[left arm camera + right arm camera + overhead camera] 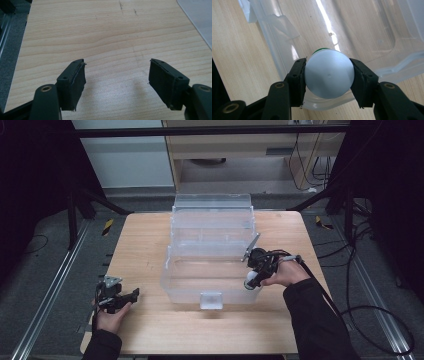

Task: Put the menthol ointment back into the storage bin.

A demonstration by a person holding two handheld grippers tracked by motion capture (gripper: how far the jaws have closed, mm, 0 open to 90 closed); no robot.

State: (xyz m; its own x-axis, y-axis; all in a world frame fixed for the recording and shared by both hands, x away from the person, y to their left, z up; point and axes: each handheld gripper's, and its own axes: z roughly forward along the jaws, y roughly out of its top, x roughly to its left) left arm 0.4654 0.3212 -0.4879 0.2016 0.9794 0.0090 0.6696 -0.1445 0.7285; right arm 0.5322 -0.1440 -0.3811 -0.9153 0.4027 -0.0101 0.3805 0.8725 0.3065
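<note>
A clear plastic box (172,287) stands in the middle of the wooden table (142,245) with its lid (212,212) swung up at the back. My right gripper (252,279) hangs over the box's front right corner, shut on a round white-topped container (249,281). In the right gripper view the white top (329,77) sits between the jaws of the right gripper (327,69), a thin green edge shows behind it, and the box's rim (284,30) lies below. My left gripper (131,296) rests at the table's front left, open, with nothing between its fingertips (76,75).
A latch tab (211,300) juts from the box's front wall. Bare wood (100,32) spreads ahead of the left gripper, with a pale corner of the box (197,12) at the upper right. Dark floor, metal rails and cables surround the table.
</note>
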